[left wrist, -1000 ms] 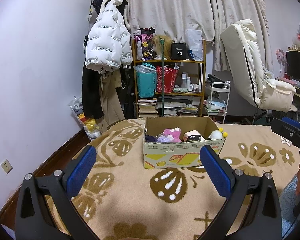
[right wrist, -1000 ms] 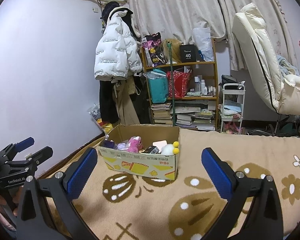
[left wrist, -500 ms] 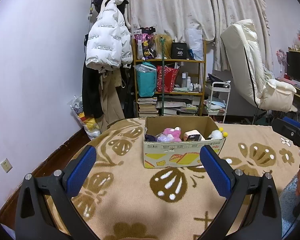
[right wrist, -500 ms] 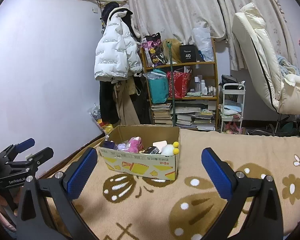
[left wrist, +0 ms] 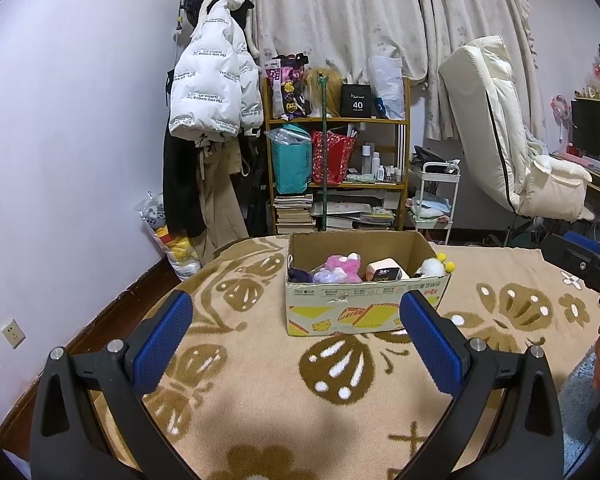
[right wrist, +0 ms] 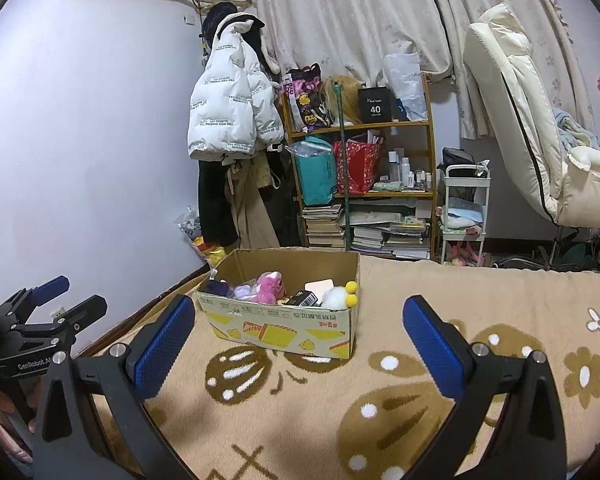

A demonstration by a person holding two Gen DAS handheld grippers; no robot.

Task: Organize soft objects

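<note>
A cardboard box sits on a beige blanket patterned with brown butterflies and flowers, and it serves as the landmark here. Inside the box lie several soft things: a pink plush toy near the middle, a pale lilac item just in front of the pink one, a dark purple piece at the box's left end, and a white fluffy toy with yellow pompoms at its right end. Between the pink toy and the white one rests a peach-coloured packet with a dark label. The box's front wall carries yellow and red print.

The left gripper hangs in front of the box, above the blanket, its blue-padded fingers spread wide with nothing between them. The right gripper also faces the box from the near side, slightly to the box's right, likewise spread wide and empty. In the right wrist view the left gripper shows at the far left edge.

Behind the box stands a wooden shelf loaded with bags, bottles and stacked books. To the left of the shelf a white puffer jacket hangs on the wall. To the right of the box, farther back, a cream recliner chair leans against floral curtains.
</note>
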